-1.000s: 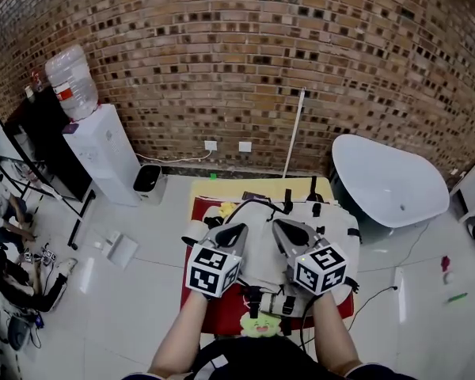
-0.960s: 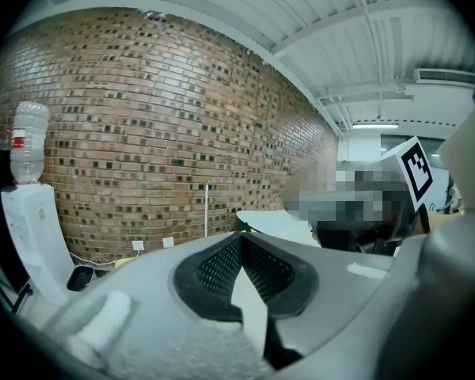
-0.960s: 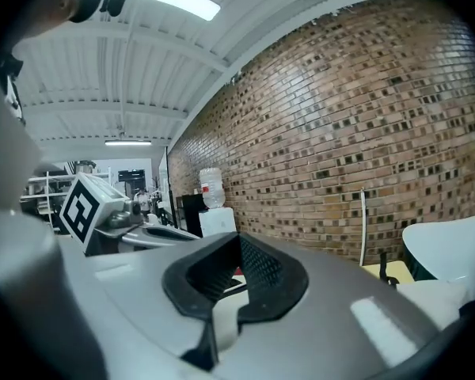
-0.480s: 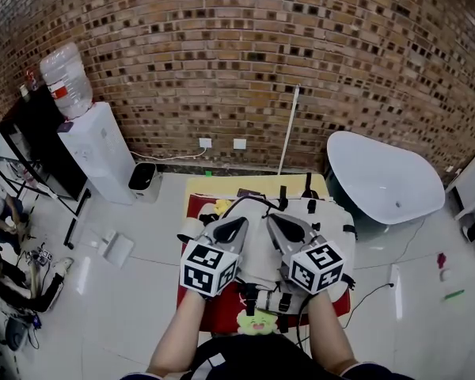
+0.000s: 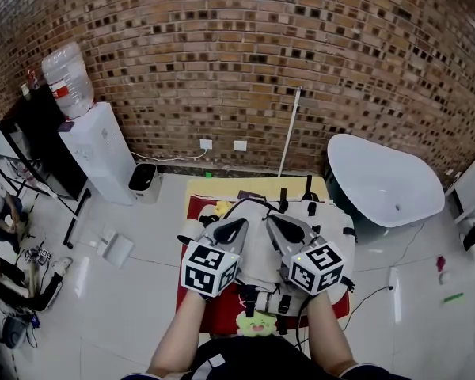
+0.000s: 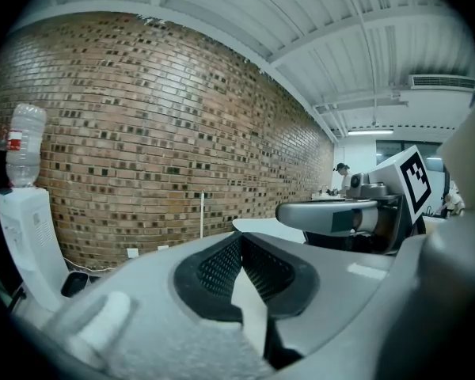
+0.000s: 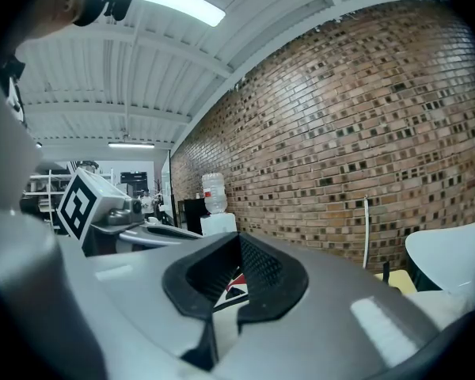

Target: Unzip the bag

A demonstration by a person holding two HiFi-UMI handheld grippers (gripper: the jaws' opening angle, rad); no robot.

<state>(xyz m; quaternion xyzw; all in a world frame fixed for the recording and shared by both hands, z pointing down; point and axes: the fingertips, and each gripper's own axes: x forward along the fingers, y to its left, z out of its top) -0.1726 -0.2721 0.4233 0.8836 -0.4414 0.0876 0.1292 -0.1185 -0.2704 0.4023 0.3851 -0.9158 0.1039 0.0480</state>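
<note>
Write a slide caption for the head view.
Left hand-held gripper and right hand-held gripper, both shut, poised over the white bag on a red mat.

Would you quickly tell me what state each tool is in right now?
Left tool: closed, holding nothing.
Right tool: closed, holding nothing.

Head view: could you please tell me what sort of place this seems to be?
Probably an indoor lab or workshop: a bare brick wall, a water dispenser standing against it, and strip lighting on a ribbed ceiling.
</note>
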